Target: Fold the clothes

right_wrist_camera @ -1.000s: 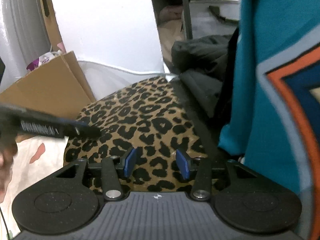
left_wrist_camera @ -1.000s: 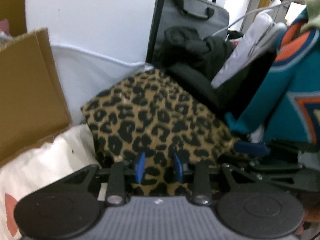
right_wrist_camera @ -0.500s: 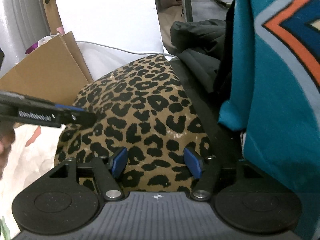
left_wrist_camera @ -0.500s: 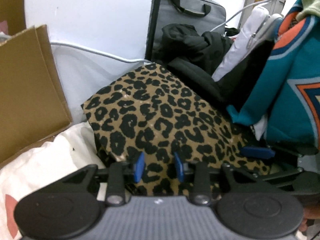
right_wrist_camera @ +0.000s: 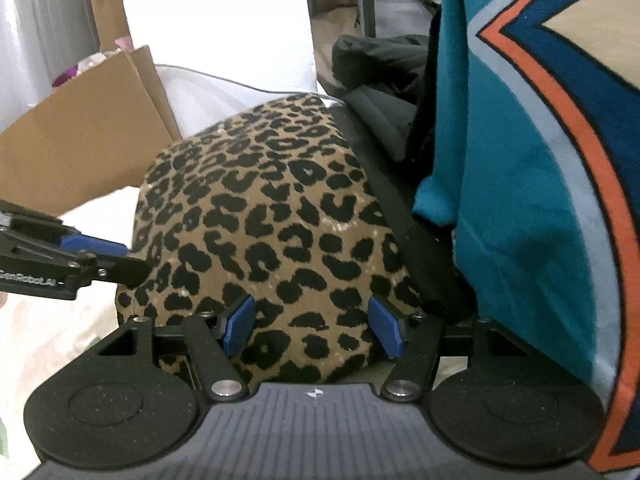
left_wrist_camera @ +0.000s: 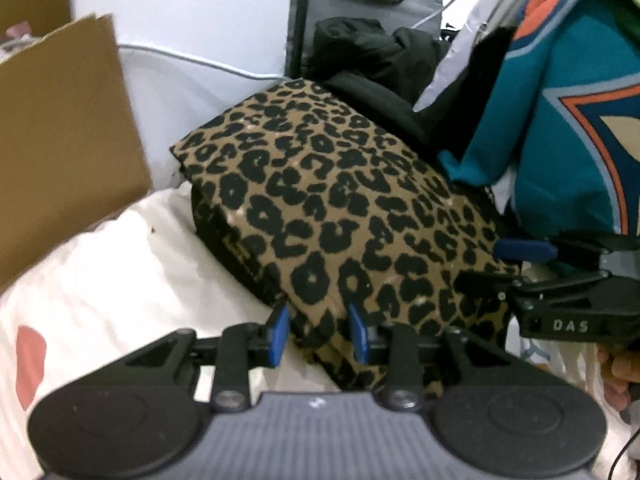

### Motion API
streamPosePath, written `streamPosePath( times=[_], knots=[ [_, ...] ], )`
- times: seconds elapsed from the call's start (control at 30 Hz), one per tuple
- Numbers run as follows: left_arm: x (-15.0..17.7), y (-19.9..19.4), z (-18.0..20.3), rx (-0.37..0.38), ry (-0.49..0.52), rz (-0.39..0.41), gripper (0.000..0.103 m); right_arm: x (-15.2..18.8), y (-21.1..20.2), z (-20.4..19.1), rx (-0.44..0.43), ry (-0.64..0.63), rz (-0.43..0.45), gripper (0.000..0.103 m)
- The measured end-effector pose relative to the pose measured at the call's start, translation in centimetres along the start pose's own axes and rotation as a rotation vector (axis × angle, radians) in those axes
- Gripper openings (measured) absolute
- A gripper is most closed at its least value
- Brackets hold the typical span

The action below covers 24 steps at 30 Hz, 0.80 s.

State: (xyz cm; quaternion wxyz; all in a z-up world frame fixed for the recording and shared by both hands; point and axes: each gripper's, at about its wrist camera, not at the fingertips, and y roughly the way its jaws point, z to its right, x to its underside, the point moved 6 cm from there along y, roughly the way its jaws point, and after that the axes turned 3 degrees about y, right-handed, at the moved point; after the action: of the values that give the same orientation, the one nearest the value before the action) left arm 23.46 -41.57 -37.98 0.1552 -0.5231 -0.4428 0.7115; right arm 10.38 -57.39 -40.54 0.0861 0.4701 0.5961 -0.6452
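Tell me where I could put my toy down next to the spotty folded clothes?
The white bedding is bare between the cardboard box and the leopard-print garment. The other side is crowded: teal jersey, black jacket, plus both grippers near the garment.

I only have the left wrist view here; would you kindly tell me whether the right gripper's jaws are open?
Observer: Yes. The right gripper is open, its blue pads spread wide above the folded leopard-print garment, gripping nothing.
Operator: Thank you. How does my left gripper look from that side?
Observer: The left gripper comes in side-on from the left, with its fingertips at the garment's left edge.
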Motion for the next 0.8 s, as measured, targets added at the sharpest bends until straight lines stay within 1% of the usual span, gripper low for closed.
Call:
streamPosePath(
  times=[0.1, 0.2, 0.33, 0.4, 0.53, 0.6, 0.63, 0.67, 0.73, 0.8],
  knots=[
    [-0.4, -0.6, -0.2, -0.018, -0.012, -0.022, 0.034, -0.8, -0.3, 0.3, 0.007, 0.036, -0.032, 0.068],
    [-1.0, -1.5, 0.2, -0.034, -0.018, -0.041, 0.034, -1.6, -0.7, 0.1, 0.014, 0.076, -0.063, 0.068],
    [-1.7, -3.6, 0.4, -0.042, -0.043, -0.054, 0.041, -2.2, -1.7, -1.3, 0.019, 0.105, -0.112, 0.068],
    [-1.8, -4.9, 0.4, -0.054, -0.053, -0.075, 0.045, -2.6, -2.6, -2.1, 0.015, 0.103, -0.134, 0.068],
    [-3.0, -8.6, 0.4, -0.082, -0.059, -0.113, 0.057, -4.2, -5.2, -3.8, 0.003, 0.078, -0.179, 0.068],
    [-3.6, -10.6, 0.4, -0.079, -0.067, -0.128, 0.057, -5.1, -6.6, -4.6, -0.021, 0.072, -0.21, 0.068],
    [-4.0, -11.7, 0.5, -0.077, -0.058, -0.141, 0.059, -5.6, -7.4, -4.8, -0.028, 0.077, -0.217, 0.068],
    [-4.4, -12.8, 0.7, -0.081, -0.042, -0.155, 0.063, -6.0, -8.2, -5.0, -0.033, 0.082, -0.223, 0.069],
    [-5.0, -15.0, 1.1, -0.102, -0.002, -0.173, 0.065, -7.2, -10.0, -5.4, -0.043, 0.094, -0.23, 0.074],
    [-5.6, -17.1, 1.3, -0.116, 0.014, -0.18, 0.068, -8.4, -11.9, -5.7, -0.044, 0.098, -0.225, 0.082]
  ],
)
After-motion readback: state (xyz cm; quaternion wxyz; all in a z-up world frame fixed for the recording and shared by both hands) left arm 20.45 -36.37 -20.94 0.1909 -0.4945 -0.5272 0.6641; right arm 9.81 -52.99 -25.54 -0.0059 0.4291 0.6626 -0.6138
